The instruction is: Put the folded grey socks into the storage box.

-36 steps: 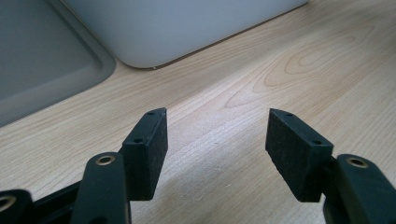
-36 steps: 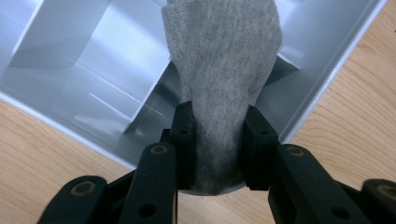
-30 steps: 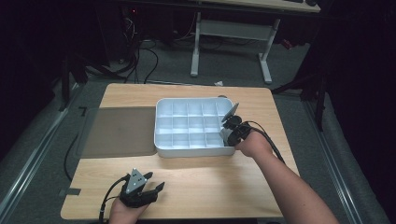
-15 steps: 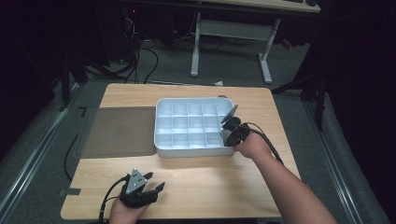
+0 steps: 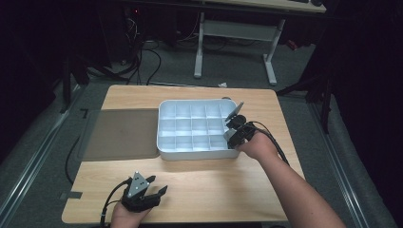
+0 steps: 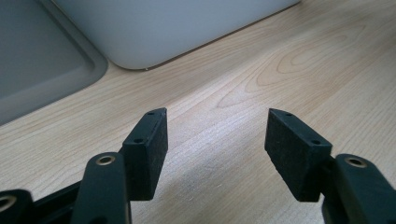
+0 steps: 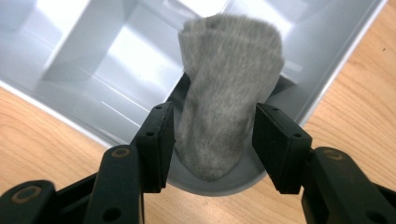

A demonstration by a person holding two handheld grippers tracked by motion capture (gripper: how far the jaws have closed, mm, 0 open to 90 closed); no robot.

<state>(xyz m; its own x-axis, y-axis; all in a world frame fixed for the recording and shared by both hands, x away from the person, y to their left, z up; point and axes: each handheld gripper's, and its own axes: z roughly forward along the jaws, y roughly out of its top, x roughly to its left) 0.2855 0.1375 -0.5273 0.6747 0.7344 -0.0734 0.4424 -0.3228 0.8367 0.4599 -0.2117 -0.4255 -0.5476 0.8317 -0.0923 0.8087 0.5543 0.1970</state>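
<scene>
Item: one grey sock (image 7: 226, 88), rolled or folded into a soft bundle, lay in the corner compartment of a white compartmented tray (image 5: 167, 142), at the tray's near right corner as the high view showed it. The right gripper (image 7: 211, 140) hung over that corner; its jaws had just been opening, and the sock stood between them, the left pad close against the fabric and a narrow gap showing at the right pad, so the sock was no longer clamped. In the high view the right gripper (image 5: 234, 129) sat at the tray's right edge, with the person's forearm reaching in from the lower right. The tray itself rested on a light wooden table (image 5: 214, 185), divided into a grid of small cells. Just left of the tray, touching or nearly touching it, lay a flat grey lid (image 5: 121, 133). The left gripper (image 5: 153, 186) rested near the table's front edge, well apart from the tray, its jaws spread wide with only bare tabletop between them, as the left gripper view (image 6: 212, 140) confirmed.
</scene>
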